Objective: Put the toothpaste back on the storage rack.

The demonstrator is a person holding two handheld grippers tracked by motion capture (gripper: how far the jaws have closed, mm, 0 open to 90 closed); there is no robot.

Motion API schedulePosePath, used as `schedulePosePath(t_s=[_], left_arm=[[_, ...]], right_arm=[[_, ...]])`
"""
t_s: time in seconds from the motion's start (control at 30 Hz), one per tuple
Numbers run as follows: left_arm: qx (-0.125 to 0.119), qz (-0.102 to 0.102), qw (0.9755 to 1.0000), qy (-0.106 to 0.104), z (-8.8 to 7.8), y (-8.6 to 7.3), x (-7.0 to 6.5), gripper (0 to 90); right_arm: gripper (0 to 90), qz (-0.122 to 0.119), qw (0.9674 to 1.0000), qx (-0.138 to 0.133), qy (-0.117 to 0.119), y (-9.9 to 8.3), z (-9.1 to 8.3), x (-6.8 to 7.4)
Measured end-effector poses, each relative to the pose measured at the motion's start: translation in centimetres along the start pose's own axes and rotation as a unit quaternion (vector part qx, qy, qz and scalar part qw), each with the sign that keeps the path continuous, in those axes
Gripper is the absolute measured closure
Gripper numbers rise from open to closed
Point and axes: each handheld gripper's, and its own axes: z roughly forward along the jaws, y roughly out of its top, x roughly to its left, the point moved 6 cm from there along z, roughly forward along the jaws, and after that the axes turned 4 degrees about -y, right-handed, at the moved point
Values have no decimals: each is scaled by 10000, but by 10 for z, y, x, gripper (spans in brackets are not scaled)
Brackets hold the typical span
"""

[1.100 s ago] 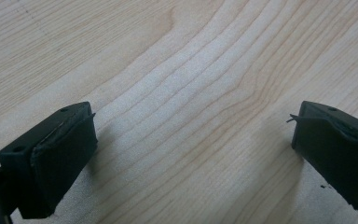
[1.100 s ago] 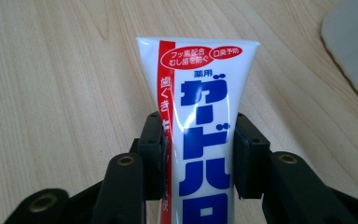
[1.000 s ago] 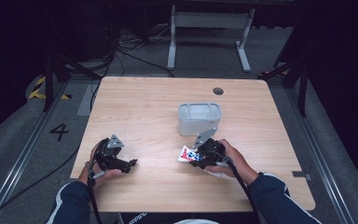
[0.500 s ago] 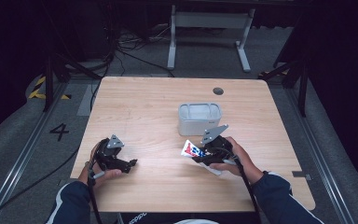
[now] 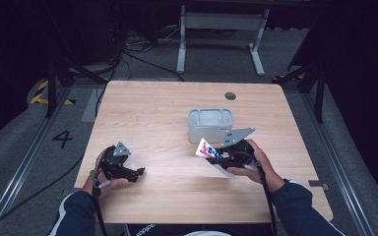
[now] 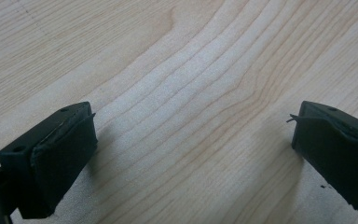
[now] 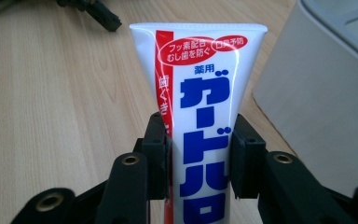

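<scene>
High view: right gripper (image 5: 215, 154) fingers (image 7: 247, 161) clamped on toothpaste tube (image 7: 200, 107) at six o'clock of grey container (image 5: 210, 124); left gripper (image 5: 139, 171) fingers (image 6: 58, 156) spread wide over desk (image 5: 167, 98).

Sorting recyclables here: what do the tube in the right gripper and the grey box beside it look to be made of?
Tube: probably glossy printed plastic laminate, given the shiny highlights and crimped flat end. Grey box: looks like matte moulded plastic, with rounded corners and an even, dull surface.

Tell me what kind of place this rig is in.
Probably a lab or data-collection studio, not a home. A lone wooden table stands on grey floor with a taped number 4, loose cables and a metal stand behind it, and dark surroundings.
</scene>
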Motion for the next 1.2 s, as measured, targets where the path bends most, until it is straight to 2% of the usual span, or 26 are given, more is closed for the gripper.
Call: schedulePosePath(t_s=[0.5,1.0,1.2], left_arm=[[-8,-15,10000,-2,0,0,0,2],[-3,2,10000,1,0,0,0,2],[-5,-3,10000,-2,0,0,0,2]], right_arm=[[657,10,9982,-574,-193,11,-21,-8],[658,117,9924,-1161,-392,26,-38,-19],[658,113,9908,-1263,-463,31,-43,-23]])
